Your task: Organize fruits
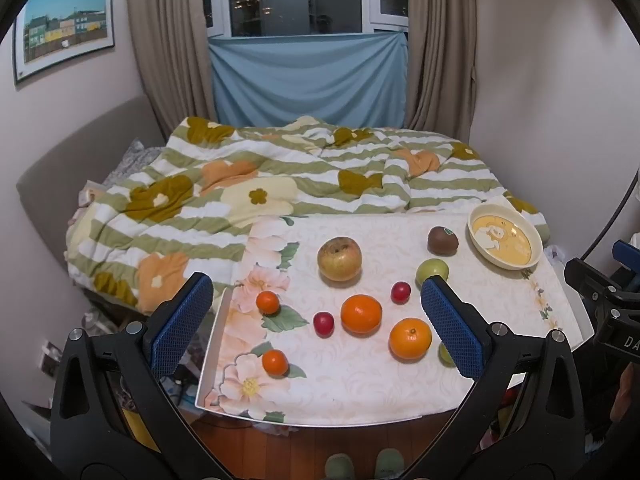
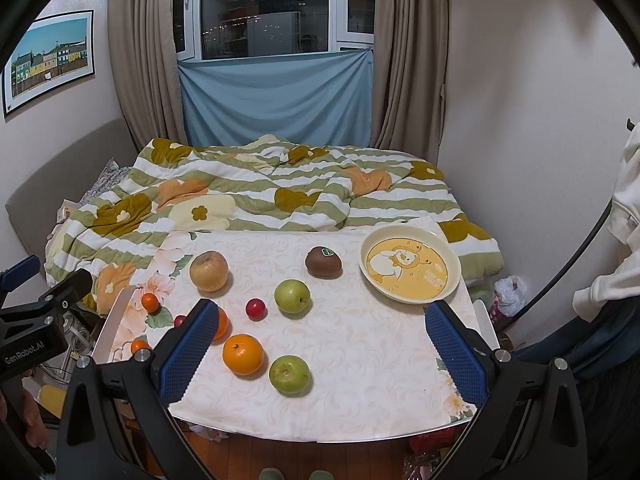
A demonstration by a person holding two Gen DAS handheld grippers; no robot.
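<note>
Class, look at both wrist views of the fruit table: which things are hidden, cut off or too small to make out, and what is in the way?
- Near green apple, left wrist view: mostly behind the left tool's finger.
- Far green apple, same view: its lower edge is behind that fingertip.
- One large orange, right wrist view: largely behind the right tool's finger.
- Kiwi sticker: print too small.
- Table legs: out of view.

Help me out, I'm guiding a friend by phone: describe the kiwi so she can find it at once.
Start at the duck-print plate at the table's far right corner, by the bed. Just left of it, on the tablecloth, sits the kiwi. It is the only brown, fuzzy fruit and carries a small green sticker on top, unlike the smooth green apple nearer the viewer.
</note>
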